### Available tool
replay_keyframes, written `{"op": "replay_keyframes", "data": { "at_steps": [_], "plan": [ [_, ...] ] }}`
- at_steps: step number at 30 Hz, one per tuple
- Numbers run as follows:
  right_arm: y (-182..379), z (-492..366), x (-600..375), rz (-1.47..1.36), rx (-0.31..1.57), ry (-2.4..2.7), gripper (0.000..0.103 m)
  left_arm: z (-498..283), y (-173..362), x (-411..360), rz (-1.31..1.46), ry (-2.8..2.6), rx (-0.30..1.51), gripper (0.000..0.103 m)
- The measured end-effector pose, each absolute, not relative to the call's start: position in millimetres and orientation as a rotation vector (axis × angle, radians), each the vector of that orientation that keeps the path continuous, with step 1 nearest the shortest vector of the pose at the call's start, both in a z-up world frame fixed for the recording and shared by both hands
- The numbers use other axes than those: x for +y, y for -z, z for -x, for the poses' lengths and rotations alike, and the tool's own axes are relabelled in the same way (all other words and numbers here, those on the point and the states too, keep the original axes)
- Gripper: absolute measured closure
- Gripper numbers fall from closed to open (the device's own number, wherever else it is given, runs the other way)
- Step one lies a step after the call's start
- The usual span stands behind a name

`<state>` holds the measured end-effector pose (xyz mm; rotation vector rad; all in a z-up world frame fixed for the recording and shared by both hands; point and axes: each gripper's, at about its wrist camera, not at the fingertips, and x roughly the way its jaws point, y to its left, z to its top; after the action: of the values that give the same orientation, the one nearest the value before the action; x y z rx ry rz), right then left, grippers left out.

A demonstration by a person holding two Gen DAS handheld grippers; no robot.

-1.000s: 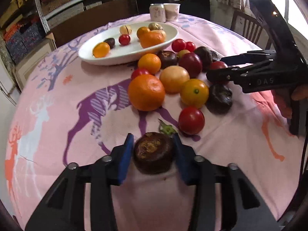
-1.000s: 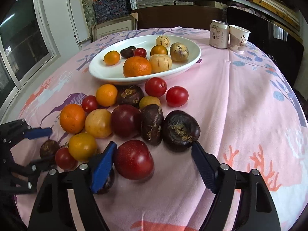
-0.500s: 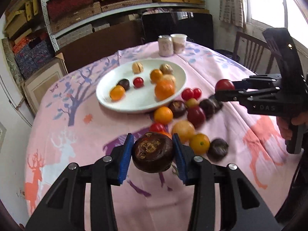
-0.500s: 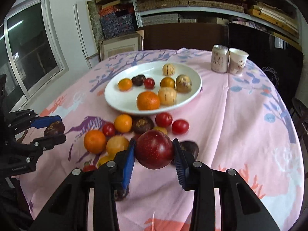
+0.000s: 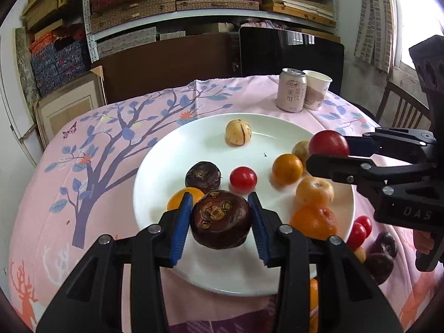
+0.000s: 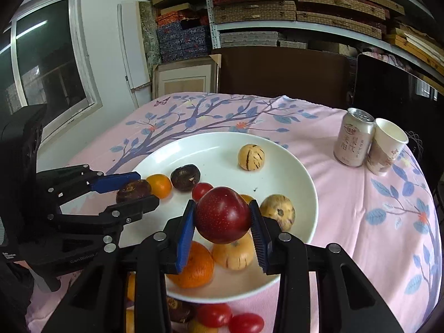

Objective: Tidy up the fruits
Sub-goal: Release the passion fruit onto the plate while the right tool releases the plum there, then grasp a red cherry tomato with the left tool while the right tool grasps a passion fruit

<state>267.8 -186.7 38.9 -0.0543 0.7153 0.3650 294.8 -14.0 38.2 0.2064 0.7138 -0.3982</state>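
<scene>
Seemingly, dark fruit [image 5: 220, 223] scar-end camera-ward

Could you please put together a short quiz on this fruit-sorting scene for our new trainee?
1. True or false: the left gripper is empty.
2. What does the right gripper hold? A) an orange B) a red plum C) the can
3. What stands right beside the can on the tablecloth?

Key
1. False: its pads press on a dark brown fruit above the near part of the plate.
2. B: the red plum sits between its pads, over the plate.
3. A paper cup.
</scene>
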Motion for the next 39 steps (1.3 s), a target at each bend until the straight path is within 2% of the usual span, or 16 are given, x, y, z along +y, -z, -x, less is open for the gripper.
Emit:
{"op": "replay_keyframes", "data": {
  "at_steps": [1, 2, 3, 4, 9, 13, 16, 21, 25, 32, 33, 34, 35, 36, 37, 39],
  "plan": [
    [-36.3, -270.3, -184.5, 0.082, 0.718, -0.367, 0.057, -297.6, -35.9, -10.8, -0.18, 0.384, 0.716, 0.048],
    [-35.5, -268.7, -186.3, 0.086, 0.705, -0.364, 0.028, -299.0, -34.0, -7.2, -0.154, 0.36, 0.718, 0.018],
    [-36.2, -264.1, -191.7, 0.072, 0.676, -0.354, 0.006, -298.6, -33.0, -3.0, -0.141, 0.302, 0.706, 0.004],
    [-37.4, -257.7, -198.2, 0.058, 0.648, -0.335, 0.003, -295.8, -33.4, 0.6, -0.126, 0.304, 0.689, 0.005],
    [-44.5, -227.3, -226.6, 0.054, 0.636, -0.265, 0.004, -269.9, -43.3, 12.6, -0.145, 0.347, 0.674, 0.005],
    [-35.1, -190.0, -245.0, 0.09, 0.732, -0.244, 0.004, -223.3, -42.3, 20.3, -0.18, 0.418, 0.719, 0.004],
    [-17.0, -170.2, -251.8, 0.117, 0.835, -0.241, 0.004, -177.1, -30.7, 12.7, -0.324, 0.46, 0.761, 0.004],
    [9.5, -166.8, -258.2, 0.105, 0.93, -0.258, 0.004, -115.0, -12.9, -3.9, -0.437, 0.558, 0.735, 0.004],
    [13.2, -172.5, -254.8, 0.066, 0.934, -0.266, 0.004, -113.2, 2.5, -20.0, -0.417, 0.591, 0.851, 0.004],
    [12.6, -166.1, -240.9, 0.156, 0.942, -0.282, 0.004, -109.1, 12.7, -26.9, -0.453, 0.59, 0.896, 0.004],
    [12.7, -166.9, -242.3, 0.144, 0.937, -0.287, 0.004, -109.5, 11.8, -27.5, -0.443, 0.589, 0.892, 0.01],
    [13.7, -167.8, -243.8, 0.134, 0.933, -0.291, 0.004, -108.7, 11.0, -28.7, -0.425, 0.613, 0.89, 0.023],
    [15.2, -168.1, -245.7, 0.129, 0.916, -0.273, 0.005, -106.6, 9.1, -29.5, -0.385, 0.677, 0.903, 0.057],
    [18.0, -168.1, -247.4, 0.103, 0.907, -0.278, 0.014, -103.1, 6.9, -30.5, -0.349, 0.702, 0.908, 0.072],
    [20.0, -168.0, -249.4, 0.056, 0.908, -0.295, 0.02, -98.7, 5.9, -33.2, -0.358, 0.706, 0.896, 0.072],
    [17.7, -161.7, -247.1, 0.014, 0.883, -0.313, 0.059, -94.3, 5.7, -36.8, -0.386, 0.715, 0.882, 0.075]
  ]
}}
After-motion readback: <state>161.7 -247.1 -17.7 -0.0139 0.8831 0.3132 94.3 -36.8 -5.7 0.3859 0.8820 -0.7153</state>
